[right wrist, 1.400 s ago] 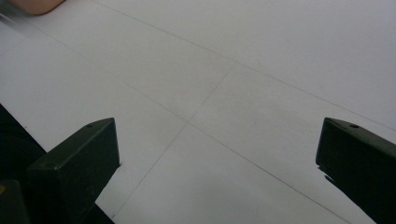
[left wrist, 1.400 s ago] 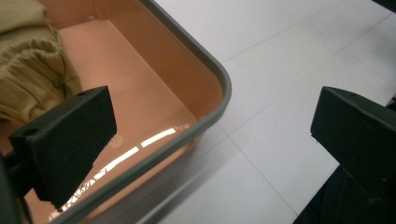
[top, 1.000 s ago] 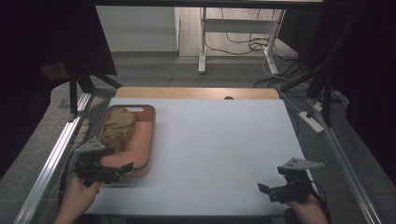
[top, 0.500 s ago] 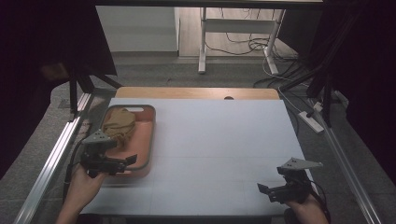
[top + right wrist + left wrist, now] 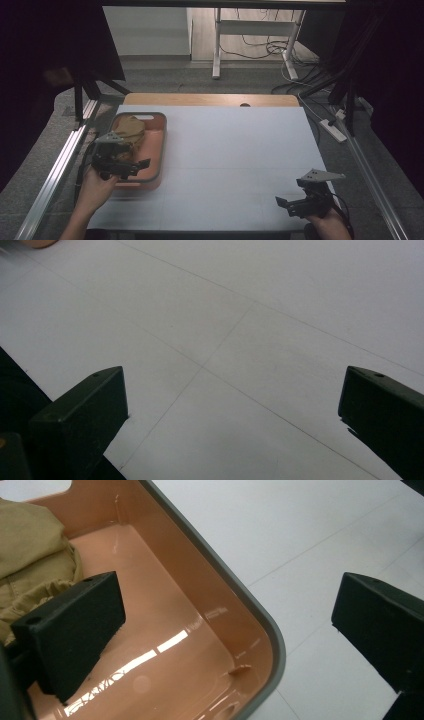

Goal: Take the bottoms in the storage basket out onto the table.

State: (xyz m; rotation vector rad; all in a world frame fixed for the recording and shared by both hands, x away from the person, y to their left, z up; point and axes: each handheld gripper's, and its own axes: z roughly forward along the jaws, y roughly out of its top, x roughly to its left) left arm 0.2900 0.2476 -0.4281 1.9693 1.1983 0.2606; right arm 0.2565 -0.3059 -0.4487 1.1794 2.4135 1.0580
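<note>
Salmon-pink plastic marks the tray (image 5: 156,150) at the left of the high view, its long axis running from the lower left toward the upper middle of the frame, with a crumpled tan cloth (image 5: 129,129) lying in its far half. The left gripper (image 5: 131,166) hangs over the near end of the tray, jaws spread wide and holding nothing, and the cloth sits just beyond it, up and slightly left in that frame; it is plainly the nearer tool for any reach at the cloth. The left gripper view adds what the high view cannot: one jaw sits inside the tray above the glossy floor with the cloth (image 5: 35,560) close behind it at the upper left, while the other jaw hangs outside the grey rim of the tray (image 5: 260,630), over the white table (image 5: 310,540). So the gripper straddles the side wall and would likely need to shift inward. At the lower right of the high view, the right gripper (image 5: 289,205) rests well apart, low on the table; its own view shows wide-open, empty jaws over bare white surface.
</note>
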